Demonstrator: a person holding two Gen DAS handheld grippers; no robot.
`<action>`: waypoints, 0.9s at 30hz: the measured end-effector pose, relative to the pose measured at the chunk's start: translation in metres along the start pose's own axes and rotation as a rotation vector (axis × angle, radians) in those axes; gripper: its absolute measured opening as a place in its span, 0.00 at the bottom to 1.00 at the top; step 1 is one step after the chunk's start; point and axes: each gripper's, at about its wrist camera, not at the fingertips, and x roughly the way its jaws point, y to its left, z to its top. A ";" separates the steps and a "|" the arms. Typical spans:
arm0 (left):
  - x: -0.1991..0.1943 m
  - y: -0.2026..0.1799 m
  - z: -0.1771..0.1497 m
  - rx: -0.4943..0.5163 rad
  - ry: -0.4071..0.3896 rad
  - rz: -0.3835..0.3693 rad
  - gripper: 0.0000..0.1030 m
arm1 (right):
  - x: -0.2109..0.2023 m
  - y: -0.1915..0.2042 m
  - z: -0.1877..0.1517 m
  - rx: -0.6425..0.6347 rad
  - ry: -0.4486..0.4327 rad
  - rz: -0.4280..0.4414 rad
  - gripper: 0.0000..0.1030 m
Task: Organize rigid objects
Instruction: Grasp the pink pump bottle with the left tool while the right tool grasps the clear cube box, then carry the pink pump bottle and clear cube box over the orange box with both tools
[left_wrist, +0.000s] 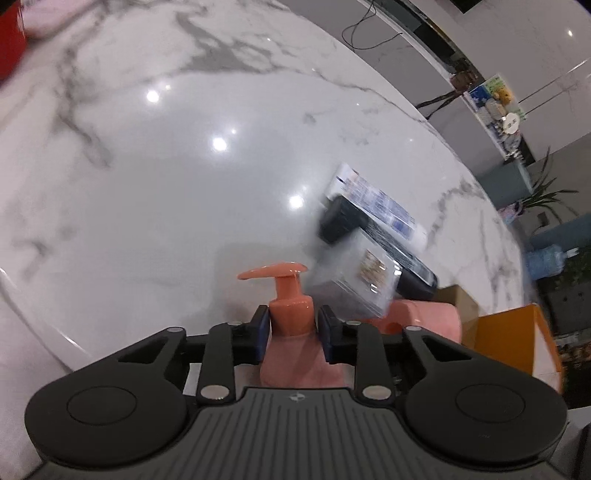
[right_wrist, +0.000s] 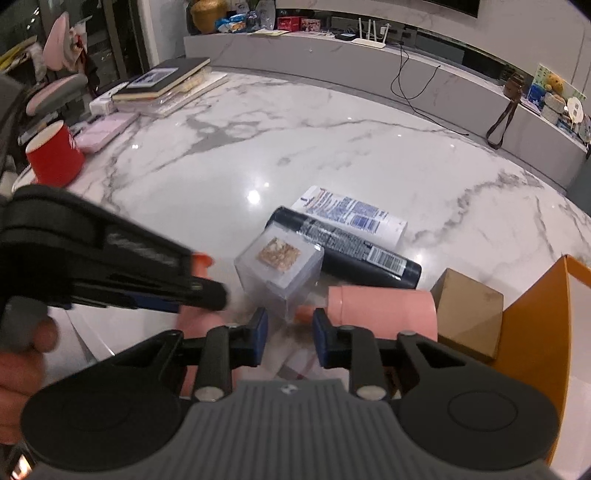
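My left gripper (left_wrist: 291, 325) is shut on the neck of a pink pump bottle (left_wrist: 291, 310) with an orange pump head, held above the marble table (left_wrist: 166, 166). In the right wrist view the left gripper (right_wrist: 207, 288) comes in from the left, the bottle (right_wrist: 201, 314) mostly hidden behind it. My right gripper (right_wrist: 290, 328) is open and empty, just in front of a clear plastic box (right_wrist: 279, 269). A second pink bottle (right_wrist: 384, 310) lies on its side to the right. A dark tube (right_wrist: 347, 247) and a white tube (right_wrist: 351, 214) lie behind the box.
A cardboard box (right_wrist: 469, 314) and an orange bin wall (right_wrist: 532, 332) stand at the right. A red cup (right_wrist: 55, 155), a pink case (right_wrist: 105, 131) and stacked books (right_wrist: 166, 79) sit at the far left. The table's front edge runs under both grippers.
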 end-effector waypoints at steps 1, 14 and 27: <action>-0.003 0.001 0.003 0.020 -0.008 0.019 0.29 | 0.000 0.000 0.002 0.014 -0.010 0.007 0.36; 0.010 0.022 0.014 -0.035 -0.038 0.078 0.41 | 0.033 0.020 0.019 0.066 -0.034 -0.074 0.62; -0.006 0.005 0.008 0.114 -0.100 0.066 0.28 | 0.028 0.022 0.015 0.029 -0.074 -0.100 0.53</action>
